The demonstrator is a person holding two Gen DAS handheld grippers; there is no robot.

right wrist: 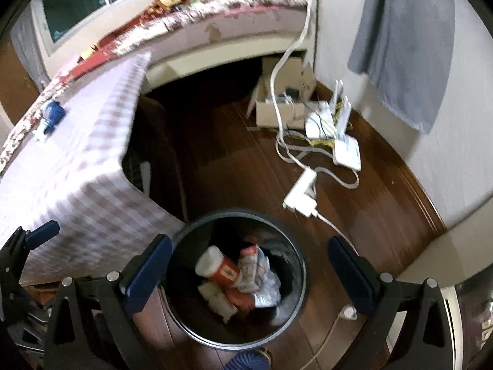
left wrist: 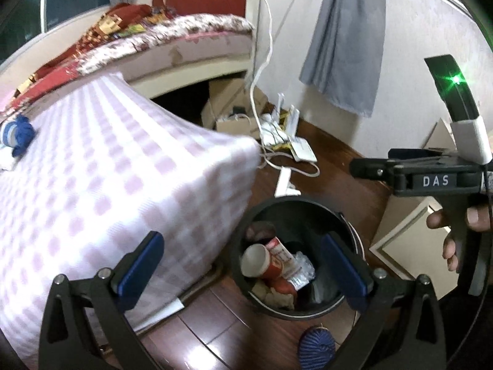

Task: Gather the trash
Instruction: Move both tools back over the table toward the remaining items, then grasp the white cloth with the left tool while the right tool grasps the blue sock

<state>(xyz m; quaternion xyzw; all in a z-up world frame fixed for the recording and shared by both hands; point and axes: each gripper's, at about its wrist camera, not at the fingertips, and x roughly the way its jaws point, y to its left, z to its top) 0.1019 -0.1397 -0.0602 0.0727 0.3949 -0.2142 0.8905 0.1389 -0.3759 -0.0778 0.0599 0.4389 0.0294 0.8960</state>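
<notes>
A black round trash bin (left wrist: 348,228) stands on the wooden floor beside a checkered table; it also shows in the right wrist view (right wrist: 295,246). Inside lie a red and white cup (left wrist: 262,262), crumpled plastic (left wrist: 303,269) and other scraps; the same cup (right wrist: 220,266) and wrappers (right wrist: 265,286) show in the right wrist view. My left gripper (left wrist: 243,265) is open and empty above the bin. My right gripper (right wrist: 251,273) is open and empty above the bin; its body shows in the left wrist view (left wrist: 431,178). A blue and white rolled item (left wrist: 17,135) lies on the table.
The pink checkered table (left wrist: 107,185) stands left of the bin. A bed (left wrist: 191,46) is behind it. Cardboard box (right wrist: 277,108), white router (right wrist: 326,120), power adapter (right wrist: 302,194) and cables lie on the floor by the wall. A blue striped thing (left wrist: 317,343) lies near the bin.
</notes>
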